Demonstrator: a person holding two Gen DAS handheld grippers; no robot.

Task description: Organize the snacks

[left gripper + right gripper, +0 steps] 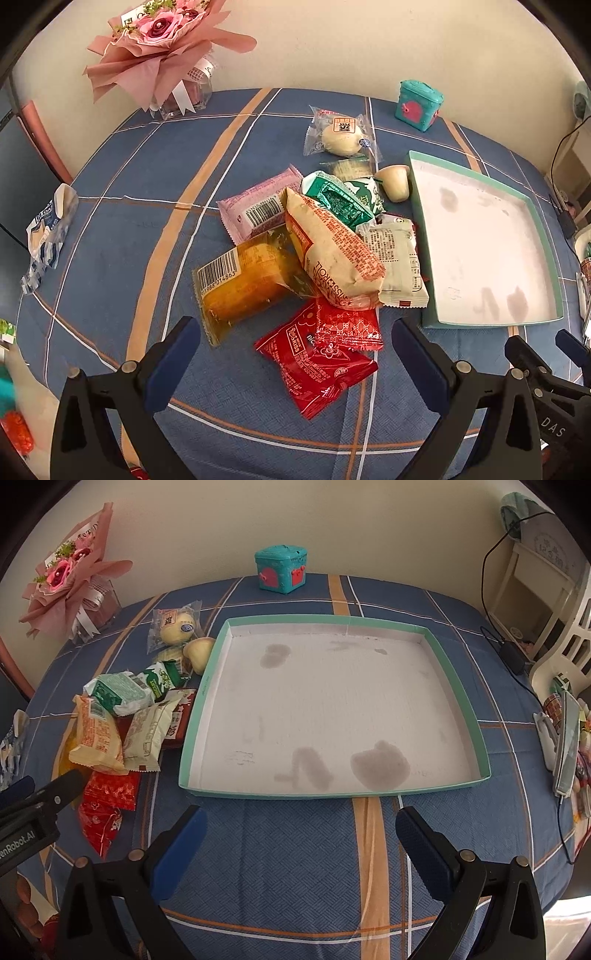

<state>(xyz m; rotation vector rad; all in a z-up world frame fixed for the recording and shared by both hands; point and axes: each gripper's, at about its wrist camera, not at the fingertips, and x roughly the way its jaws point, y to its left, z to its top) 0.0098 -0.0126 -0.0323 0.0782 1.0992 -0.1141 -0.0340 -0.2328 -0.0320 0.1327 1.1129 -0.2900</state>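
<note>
**Snacks piled beside an empty tray, both grippers spread**

The table [295, 867], under a blue plaid cloth with orange and white stripes, stands against a cream wall. The cloth looks soft and woven, so packets should slide little on it.

The tray [458, 686], a shallow teal-rimmed box with a white, stained floor, lies flat and holds nothing. It looks like the place the snacks belong.

The snack pile [317, 251] lies just left of the tray, touching its left wall. All appear light, crinkly and slippery film packets; soft contents could crush, so a hold on a sealed end or flat edge seems safest.

- Swiss roll [332, 254] rests on top, puffy and soft.
- Orange cake [243, 284] is partly under it, in clear wrap.
- Red packet [317, 365] lies nearest the left gripper, free of the pile.
- Bun [341, 138] sits apart at the back.
- Jelly cup [395, 182] is tipped by the tray's corner; stiffer, likely to roll.

The bouquet [162, 40] and a teal box [282, 568] stand by the wall.

The left gripper [295, 365] hovers spread over the red packet, holding nothing. The right gripper [301, 849] hovers spread before the tray's near rim, also holding nothing.
</note>
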